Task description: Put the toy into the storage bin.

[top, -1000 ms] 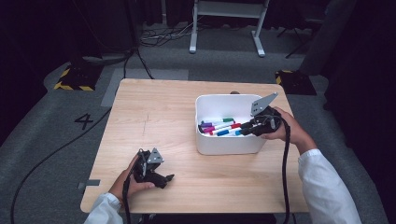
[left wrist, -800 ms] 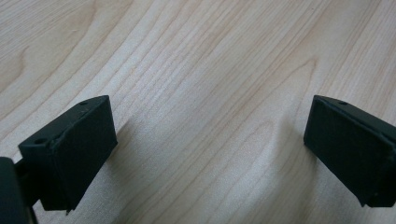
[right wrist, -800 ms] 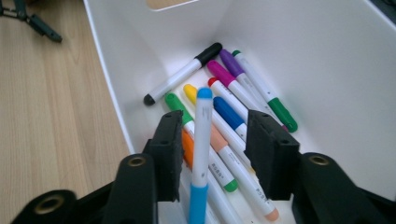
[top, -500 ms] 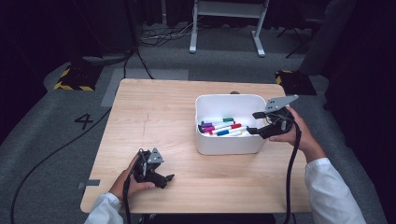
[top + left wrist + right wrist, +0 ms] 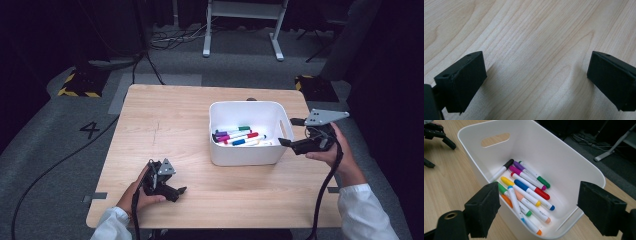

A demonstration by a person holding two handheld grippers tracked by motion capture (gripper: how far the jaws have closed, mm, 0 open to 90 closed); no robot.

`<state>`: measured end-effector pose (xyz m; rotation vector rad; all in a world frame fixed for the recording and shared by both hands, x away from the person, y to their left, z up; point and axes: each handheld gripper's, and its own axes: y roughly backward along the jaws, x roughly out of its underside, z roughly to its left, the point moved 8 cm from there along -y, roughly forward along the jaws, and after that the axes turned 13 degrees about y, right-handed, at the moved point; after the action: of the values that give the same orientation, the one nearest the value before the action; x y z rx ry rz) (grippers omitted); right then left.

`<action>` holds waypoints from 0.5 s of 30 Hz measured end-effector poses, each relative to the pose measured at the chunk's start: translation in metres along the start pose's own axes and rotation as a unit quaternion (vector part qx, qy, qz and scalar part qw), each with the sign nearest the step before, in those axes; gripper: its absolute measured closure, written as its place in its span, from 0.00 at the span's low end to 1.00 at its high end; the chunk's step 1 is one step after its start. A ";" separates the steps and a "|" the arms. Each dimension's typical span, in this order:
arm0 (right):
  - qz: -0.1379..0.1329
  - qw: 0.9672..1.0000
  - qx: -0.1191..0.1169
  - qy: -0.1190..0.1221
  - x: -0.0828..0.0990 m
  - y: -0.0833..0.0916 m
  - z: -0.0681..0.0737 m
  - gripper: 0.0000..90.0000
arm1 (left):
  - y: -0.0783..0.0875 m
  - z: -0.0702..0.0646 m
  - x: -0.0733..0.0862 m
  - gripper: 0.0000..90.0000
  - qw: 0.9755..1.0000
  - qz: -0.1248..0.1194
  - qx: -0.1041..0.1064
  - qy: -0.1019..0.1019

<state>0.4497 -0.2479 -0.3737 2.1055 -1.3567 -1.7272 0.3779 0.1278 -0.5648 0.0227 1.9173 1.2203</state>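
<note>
A white bin [image 5: 245, 104] stands right of centre on the wooden table and holds several coloured markers [image 5: 239, 136]. My right gripper [image 5: 289, 132] hovers just off the bin's right side, pointing left at it. Its jaws have just been opening and stand wide apart with nothing between them. The right gripper view looks past my right gripper [image 5: 542, 210] down into the bin [image 5: 564, 162], where the markers [image 5: 529, 190] lie in a loose heap. Near the table's front left, my left gripper [image 5: 179, 194] rests low in a hand. In its own view my left gripper [image 5: 536, 80] is open over bare wood.
The wooden table [image 5: 165, 125] ends close behind the left hand and just right of the right hand. A white stand's legs [image 5: 240, 47] and cables lie on the floor behind. Black-and-yellow blocks [image 5: 77, 85] sit on the floor near the table's back corners.
My right gripper has drawn back to the right, from over the bin to beyond its right wall, and its jaws have opened. The left gripper has not moved.
</note>
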 end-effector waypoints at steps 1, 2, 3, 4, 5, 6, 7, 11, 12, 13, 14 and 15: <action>-0.002 1.000 0.004 0.000 0.001 0.003 0.001 0.21 | 0.000 0.000 0.000 0.03 1.000 0.000 0.000 0.000; -0.005 1.000 0.009 -0.001 0.002 0.007 0.002 0.21 | 0.000 0.000 0.000 0.03 1.000 0.000 0.000 0.000; -0.007 1.000 0.016 0.000 0.003 0.010 0.002 0.21 | 0.000 0.000 0.000 0.03 1.000 0.000 -0.001 0.000; -0.007 1.000 0.027 0.001 0.006 0.014 0.004 0.21 | 0.000 0.000 0.000 0.03 1.000 0.000 -0.002 0.000; -0.008 0.999 0.036 0.002 0.008 0.017 0.004 0.22 | 0.000 0.000 0.000 0.03 1.000 0.000 -0.001 0.001; -0.011 0.999 0.045 -0.001 0.010 0.019 0.005 0.23 | 0.000 0.000 0.000 0.03 1.000 0.000 -0.002 0.001; -0.011 0.999 0.046 -0.005 0.013 0.020 0.007 0.24 | 0.000 0.000 0.000 0.03 1.000 0.000 -0.002 0.001; 0.003 0.999 0.053 -0.009 0.026 0.021 0.014 0.24 | 0.000 0.000 0.000 0.03 1.000 0.000 -0.002 0.001; 0.005 0.998 0.054 -0.011 0.029 0.021 0.016 0.24 | 0.000 0.000 0.000 0.03 1.000 0.000 -0.002 0.001; 0.006 0.998 0.054 -0.011 0.031 0.021 0.017 0.24 | 0.000 0.000 0.000 0.03 1.000 0.000 -0.002 0.001; 0.008 0.998 0.054 -0.012 0.034 0.021 0.019 0.24 | 0.000 0.000 0.000 0.03 1.000 0.000 -0.002 0.001; 0.010 0.998 0.056 -0.010 0.036 0.021 0.021 0.24 | 0.000 0.000 0.000 0.03 1.000 0.000 -0.002 0.001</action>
<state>0.4196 -0.2757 -0.3961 2.1279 -1.5075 -1.7087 0.3778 0.1277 -0.5648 0.0190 1.9171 1.2233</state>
